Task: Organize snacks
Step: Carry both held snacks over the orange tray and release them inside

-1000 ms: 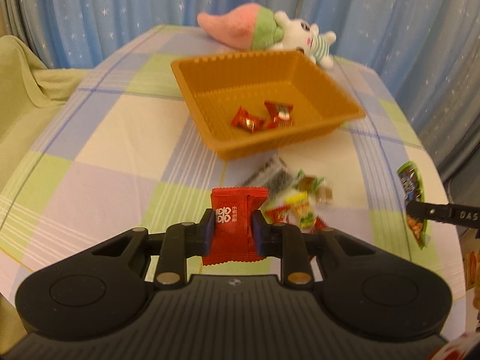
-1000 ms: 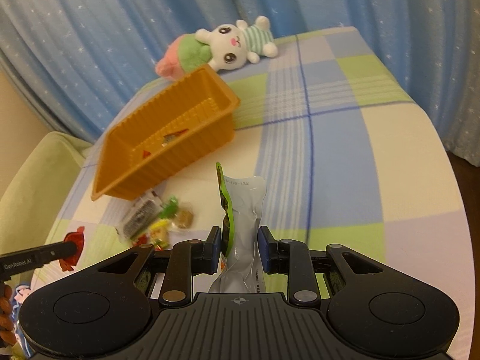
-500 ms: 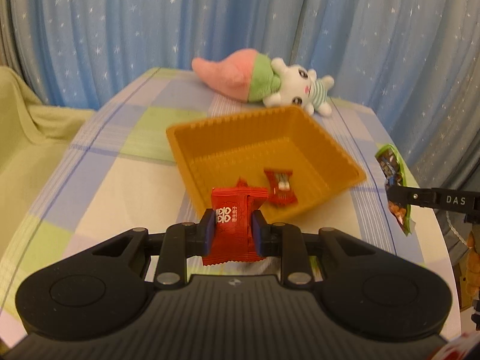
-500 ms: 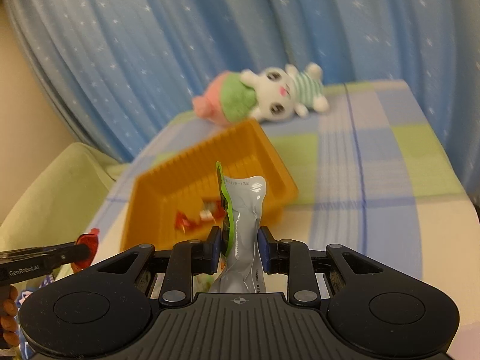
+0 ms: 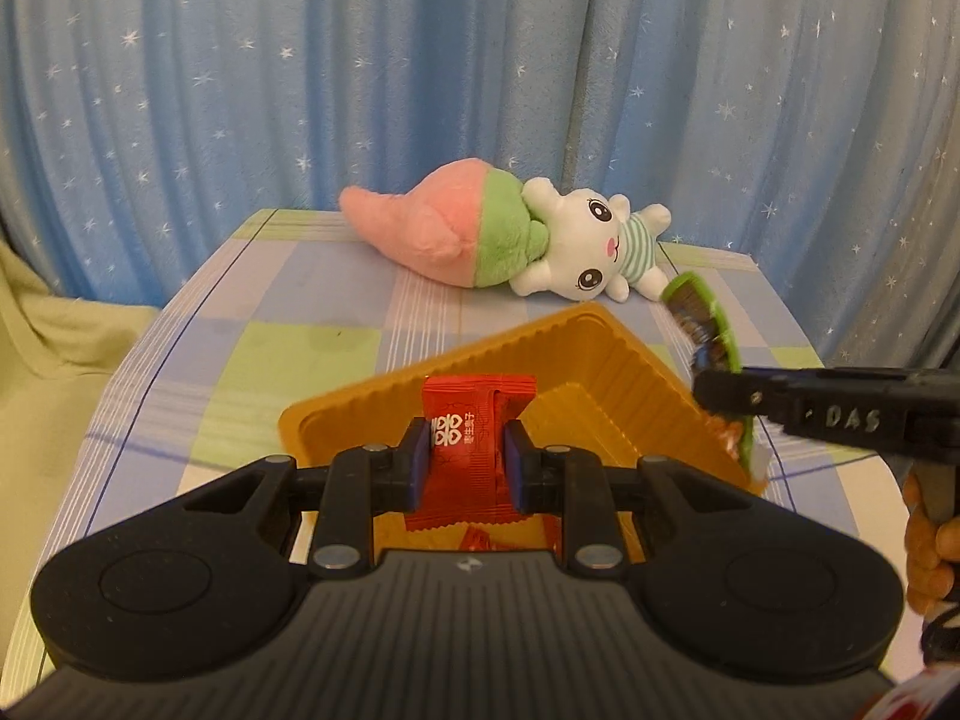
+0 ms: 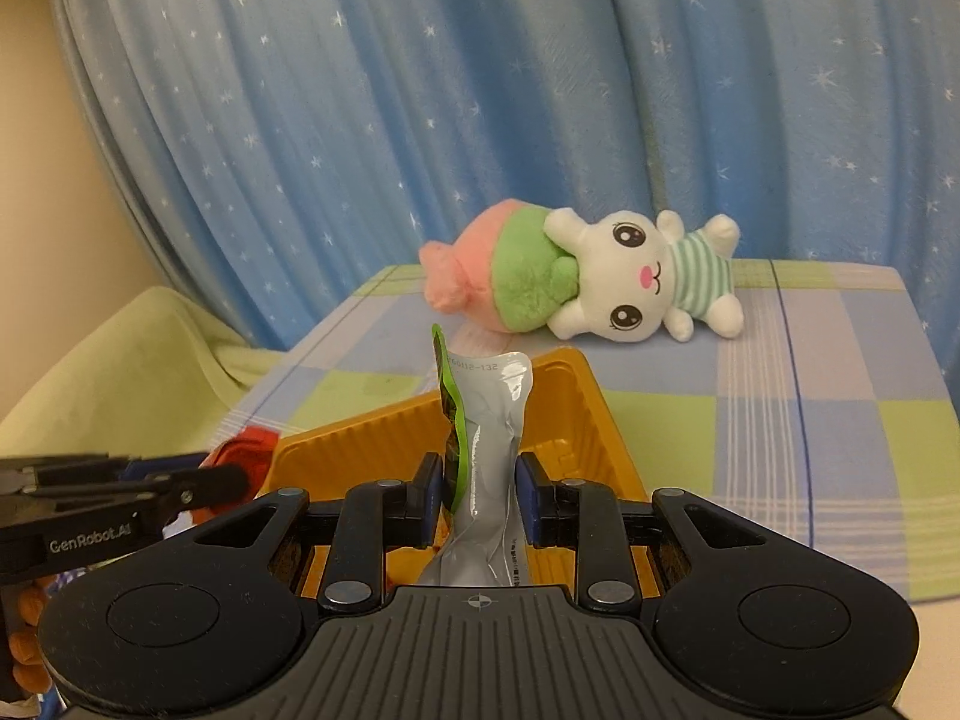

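Left wrist view first: the left gripper is clamped on a red candy packet, held upright over the near side of an orange tray on the checked tablecloth. Another red wrapper peeks out low in the tray, below the held packet. From the right edge the right gripper reaches in over the tray's right rim, pinching a green snack pouch whose printed front shows here. A plush bunny lies beyond, before a blue starry curtain.

Right wrist view: the pouch appears edge-on with its silver back, squeezed between the right gripper, above the tray. The left gripper enters from the left, red packet at its tip. A green cushion shows at the left.
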A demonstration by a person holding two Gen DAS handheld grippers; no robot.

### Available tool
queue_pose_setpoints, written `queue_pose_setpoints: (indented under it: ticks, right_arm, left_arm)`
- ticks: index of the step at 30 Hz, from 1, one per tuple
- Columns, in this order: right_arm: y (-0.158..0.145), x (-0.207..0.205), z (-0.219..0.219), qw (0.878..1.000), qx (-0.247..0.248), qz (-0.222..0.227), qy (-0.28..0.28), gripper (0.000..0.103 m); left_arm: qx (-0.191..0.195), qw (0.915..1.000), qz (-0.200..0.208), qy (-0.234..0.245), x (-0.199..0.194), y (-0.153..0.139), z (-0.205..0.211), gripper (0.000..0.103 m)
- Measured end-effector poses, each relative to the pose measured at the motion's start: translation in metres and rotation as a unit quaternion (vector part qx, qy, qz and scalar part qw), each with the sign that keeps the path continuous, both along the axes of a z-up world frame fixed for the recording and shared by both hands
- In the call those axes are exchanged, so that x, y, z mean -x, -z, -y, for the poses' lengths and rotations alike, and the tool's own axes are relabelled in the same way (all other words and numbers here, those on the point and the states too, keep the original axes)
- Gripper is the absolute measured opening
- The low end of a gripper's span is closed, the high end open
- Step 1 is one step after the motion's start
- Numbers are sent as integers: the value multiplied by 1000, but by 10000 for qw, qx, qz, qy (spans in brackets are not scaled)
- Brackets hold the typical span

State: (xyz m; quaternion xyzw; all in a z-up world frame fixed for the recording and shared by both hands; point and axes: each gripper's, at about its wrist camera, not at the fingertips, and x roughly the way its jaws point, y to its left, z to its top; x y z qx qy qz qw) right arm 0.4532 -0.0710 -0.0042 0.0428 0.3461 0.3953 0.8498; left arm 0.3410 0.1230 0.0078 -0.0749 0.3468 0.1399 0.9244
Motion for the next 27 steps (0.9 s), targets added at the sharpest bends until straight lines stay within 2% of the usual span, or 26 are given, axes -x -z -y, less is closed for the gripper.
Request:
queue_pose_setpoints:
  ticks: [9, 18, 27]
  right_arm:
    - [35, -25, -26, 9984, 550, -162, -32, 27]
    - [55, -38, -38, 9957, 874, -298, -41, 27]
    - [52, -44, -34, 9964, 723, -388, 194, 27]
  left_arm:
    - [33, 9994, -278, 213, -42, 23, -11, 23]
    - [138, 9983, -488, 272, -60, 44, -18, 23]
    - [198, 9977, -566, 312, -67, 49, -21, 24]
